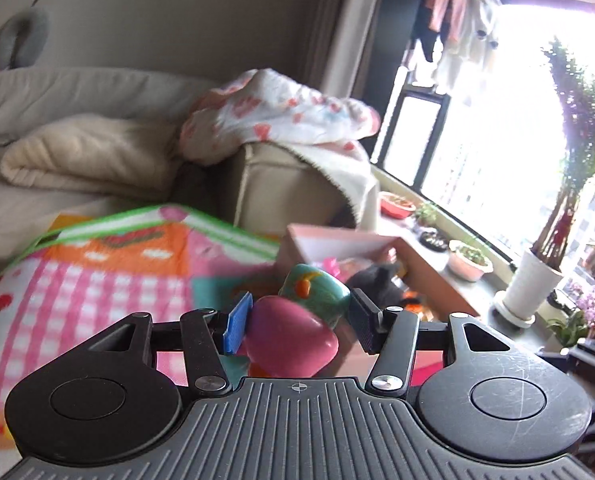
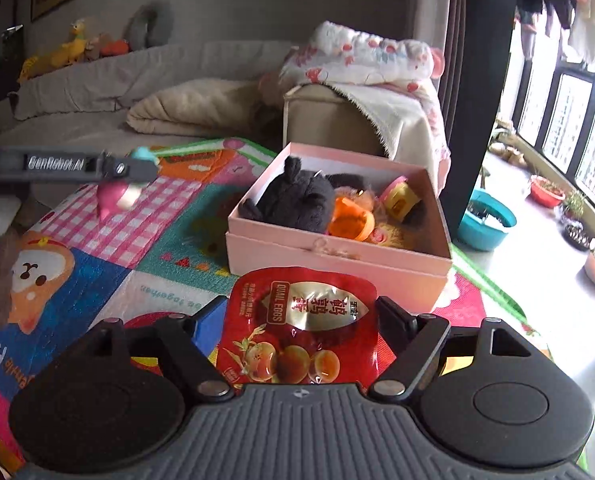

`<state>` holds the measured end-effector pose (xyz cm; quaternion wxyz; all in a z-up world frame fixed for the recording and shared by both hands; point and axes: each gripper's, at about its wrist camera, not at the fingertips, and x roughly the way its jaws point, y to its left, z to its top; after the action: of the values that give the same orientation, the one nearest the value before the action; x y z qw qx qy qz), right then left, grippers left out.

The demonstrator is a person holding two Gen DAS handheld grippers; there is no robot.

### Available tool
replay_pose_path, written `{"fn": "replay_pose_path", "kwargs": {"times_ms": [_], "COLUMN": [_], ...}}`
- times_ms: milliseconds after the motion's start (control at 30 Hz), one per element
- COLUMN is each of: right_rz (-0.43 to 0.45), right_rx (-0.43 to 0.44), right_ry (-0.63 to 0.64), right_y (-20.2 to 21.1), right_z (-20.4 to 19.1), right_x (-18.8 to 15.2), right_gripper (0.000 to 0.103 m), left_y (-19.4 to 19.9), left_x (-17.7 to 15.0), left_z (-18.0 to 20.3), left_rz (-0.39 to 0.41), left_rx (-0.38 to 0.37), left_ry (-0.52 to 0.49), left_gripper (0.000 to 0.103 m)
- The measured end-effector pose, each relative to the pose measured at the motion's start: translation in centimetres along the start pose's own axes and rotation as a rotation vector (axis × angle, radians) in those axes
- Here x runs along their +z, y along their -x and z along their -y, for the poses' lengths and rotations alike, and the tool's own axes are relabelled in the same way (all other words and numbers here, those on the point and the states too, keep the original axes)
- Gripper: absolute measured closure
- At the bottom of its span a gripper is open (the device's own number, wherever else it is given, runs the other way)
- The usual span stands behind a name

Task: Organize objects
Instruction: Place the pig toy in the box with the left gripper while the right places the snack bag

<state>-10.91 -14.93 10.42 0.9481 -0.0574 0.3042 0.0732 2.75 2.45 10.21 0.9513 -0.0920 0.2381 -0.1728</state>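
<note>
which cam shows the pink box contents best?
Right wrist: the open pink box sits mid-frame, showing a black plush, an orange toy and a yellow toy inside. Left wrist sees only its far wall and a bit of plush, blurred behind the held toy.

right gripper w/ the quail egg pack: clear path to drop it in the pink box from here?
Probably yes. The right gripper holds the quail egg pack, and the pink box sits open just ahead with nothing between. The black plush and other toys fill much of it, so the pack may land on top.
</note>
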Motion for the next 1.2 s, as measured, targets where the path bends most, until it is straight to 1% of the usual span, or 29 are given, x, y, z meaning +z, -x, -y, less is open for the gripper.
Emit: {"fn": "replay_pose_path", "kwargs": {"times_ms": [100, 167, 233, 267, 300, 333, 367, 400, 467, 533, 600, 633, 700, 767, 800, 867, 933, 967, 1000, 1067, 1200], "right_rz": [0.061, 0.076, 0.078, 0.075, 0.073, 0.070, 0.067, 0.065, 0.065, 0.071, 0.079, 0.087, 0.110, 0.132, 0.150, 0.186, 0.175, 0.166, 0.149, 0.120, 0.055], "right_rx": [-0.016, -0.019, -0.031, -0.033, -0.035, -0.037, -0.039, -0.039, -0.031, -0.016, -0.003, 0.000, 0.008, 0.029, 0.037, 0.039, 0.017, 0.001, -0.011, -0.005, 0.013], "right_ry": [-0.007, -0.027, -0.054, -0.062, -0.070, -0.076, -0.083, -0.092, -0.108, -0.137, -0.166, -0.180, -0.212, -0.255, -0.271, -0.284, -0.281, -0.278, -0.270, -0.271, -0.275], "right_y": [1.4, 1.5, 1.2, 1.0, 0.8, 0.6, 0.5, 0.3, 0.2, 0.0, -0.5, -0.7, -1.2, -2.0, -2.6, -3.8, -5.9, -6.5, -7.1, -7.5, -6.9], "right_z": [1.7, 2.9, 3.9, 4.3, 4.7, 5.1, 5.4, 5.8, 6.5, 7.4, 8.2, 8.6, 9.4, 10.1, 10.4, 10.8, 11.0, 11.0, 11.0, 11.4, 11.9], "right_x": [-0.4, -0.5, -0.7, -0.9, -1.0, -1.1, -1.2, -1.3, -1.1, -0.6, 0.7, 1.5, 3.5, 6.3, 8.0, 10.6, 12.9, 13.3, 13.4, 12.3, 7.8], "right_gripper": [0.024, 0.024, 0.024, 0.024, 0.024, 0.024, 0.024, 0.024, 0.024, 0.024, 0.024, 0.024, 0.024, 0.024, 0.024, 0.024, 0.015, 0.015, 0.015, 0.015, 0.015], "left_y": [-3.4, -6.1, -9.6, -11.4, -12.6, -13.3, -13.5, -13.3, -12.0, -10.5, -9.4, -8.9, -7.9, -7.4, -7.3, -7.4, -7.5, -7.4, -7.2, -6.9, -7.6], "left_x": [4.1, 5.9, 6.8, 6.8, 6.5, 6.1, 5.6, 5.2, 4.4, 3.9, 3.5, 3.3, 2.9, 2.4, 2.1, 1.5, 0.9, 0.7, 0.4, 0.1, -0.1], "left_z": [3.2, 4.5, 5.4, 5.7, 5.8, 5.8, 5.7, 5.4, 4.6, 4.3, 4.0, 3.6, 2.3, 1.0, 0.3, -0.7, -1.5, -1.8, -2.0, -2.5, -2.7], "left_rz": [0.014, 0.017, -0.031, -0.078, -0.105, -0.115, -0.112, -0.103, -0.070, -0.040, -0.029, -0.027, -0.027, -0.026, -0.035, -0.071, -0.099, -0.106, -0.108, -0.109, -0.113], "left_rx": [-0.051, -0.068, -0.063, -0.052, -0.035, -0.014, 0.002, 0.002, -0.014, -0.048, -0.046, -0.044, -0.048, -0.026, -0.010, -0.001, 0.003, 0.004, 0.001, -0.005, -0.012], "left_ry": [-0.002, -0.002, 0.006, -0.001, -0.010, -0.016, -0.018, -0.015, 0.003, -0.032, -0.069, -0.066, -0.024, 0.019, 0.041, 0.074, 0.094, 0.097, 0.098, 0.106, 0.138], "left_gripper": [0.044, 0.043, 0.042, 0.042, 0.042, 0.043, 0.043, 0.044, 0.044, 0.044, 0.044, 0.044, 0.044, 0.044, 0.045, 0.045, 0.045, 0.045, 0.045, 0.045, 0.045]}}
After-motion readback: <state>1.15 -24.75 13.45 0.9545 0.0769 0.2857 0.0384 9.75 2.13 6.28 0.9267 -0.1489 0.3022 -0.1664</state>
